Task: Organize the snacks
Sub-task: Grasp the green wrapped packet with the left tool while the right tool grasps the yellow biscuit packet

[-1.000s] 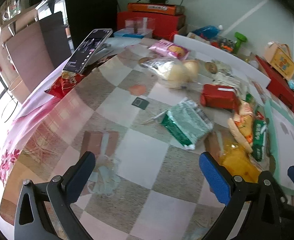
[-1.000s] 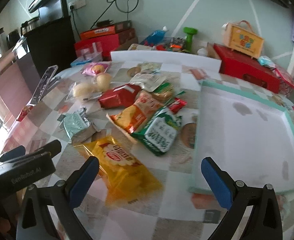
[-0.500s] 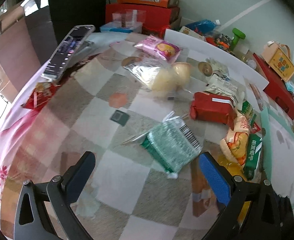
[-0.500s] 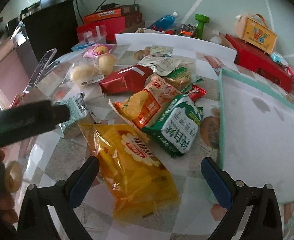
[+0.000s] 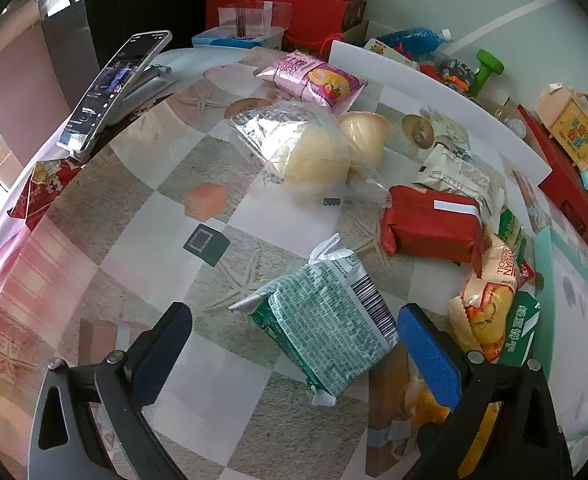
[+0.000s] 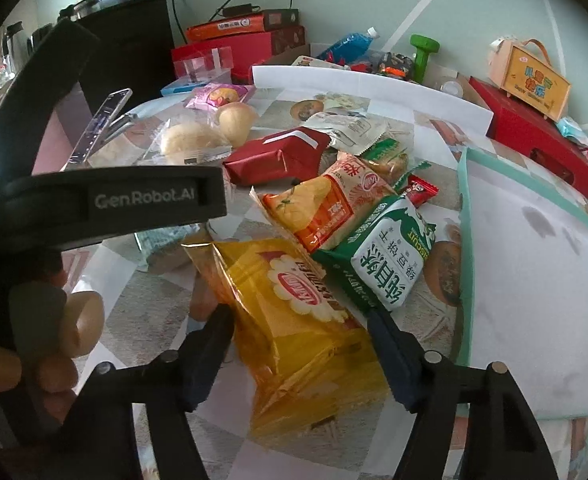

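Snack packs lie across a checkered table. My left gripper (image 5: 294, 344) is open, its fingers on either side of a green-and-white wrapped pack (image 5: 326, 332). My right gripper (image 6: 300, 354) is partly closed around a yellow cracker bag (image 6: 294, 316), pads close to its sides; contact is unclear. Beside it lie a green biscuit pack (image 6: 382, 256), an orange pack (image 6: 326, 208) and a red pack (image 6: 278, 156). A white tray with a teal rim (image 6: 464, 208) lies to the right, with no snacks in it.
Bagged buns (image 5: 314, 148) and a pink pack (image 5: 310, 80) lie farther back. A phone (image 5: 114, 84) leans at the table's left edge. Red boxes (image 6: 534, 136) and clutter stand behind a white board (image 6: 370, 88). My left gripper's body (image 6: 106, 200) blocks the right view's left.
Both grippers moved forward and down. The left now straddles the green-and-white pack. The right narrowed its jaws around the yellow bag.
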`<action>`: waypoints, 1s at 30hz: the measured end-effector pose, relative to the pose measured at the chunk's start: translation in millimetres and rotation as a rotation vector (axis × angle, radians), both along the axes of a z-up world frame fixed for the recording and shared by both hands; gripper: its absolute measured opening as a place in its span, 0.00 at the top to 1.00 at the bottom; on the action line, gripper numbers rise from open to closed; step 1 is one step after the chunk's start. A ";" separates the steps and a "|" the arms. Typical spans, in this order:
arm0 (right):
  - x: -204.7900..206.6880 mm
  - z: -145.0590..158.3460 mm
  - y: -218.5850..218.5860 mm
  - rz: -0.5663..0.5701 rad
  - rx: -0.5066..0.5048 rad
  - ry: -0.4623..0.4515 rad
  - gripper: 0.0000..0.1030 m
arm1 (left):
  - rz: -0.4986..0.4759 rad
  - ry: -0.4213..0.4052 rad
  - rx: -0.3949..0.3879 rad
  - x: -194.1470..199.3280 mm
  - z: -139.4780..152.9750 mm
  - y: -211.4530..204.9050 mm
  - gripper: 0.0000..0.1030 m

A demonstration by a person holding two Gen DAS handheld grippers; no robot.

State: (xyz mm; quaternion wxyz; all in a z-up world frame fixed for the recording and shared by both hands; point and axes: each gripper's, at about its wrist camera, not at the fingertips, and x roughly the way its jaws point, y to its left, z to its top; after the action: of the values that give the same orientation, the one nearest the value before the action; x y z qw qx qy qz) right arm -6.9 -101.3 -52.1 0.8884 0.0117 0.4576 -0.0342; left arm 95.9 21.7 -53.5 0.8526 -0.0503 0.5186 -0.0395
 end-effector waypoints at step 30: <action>-1.9 -3.8 6.6 0.033 -0.022 -0.001 0.39 | 0.005 -0.016 -0.026 -6.2 -2.7 20.8 0.46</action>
State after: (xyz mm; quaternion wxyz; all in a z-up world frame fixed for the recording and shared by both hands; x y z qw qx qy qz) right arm -8.8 -94.7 -55.9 0.8891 -0.0056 0.4570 -0.0246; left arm 89.7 42.5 -56.1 0.8561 -0.0623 0.5111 -0.0442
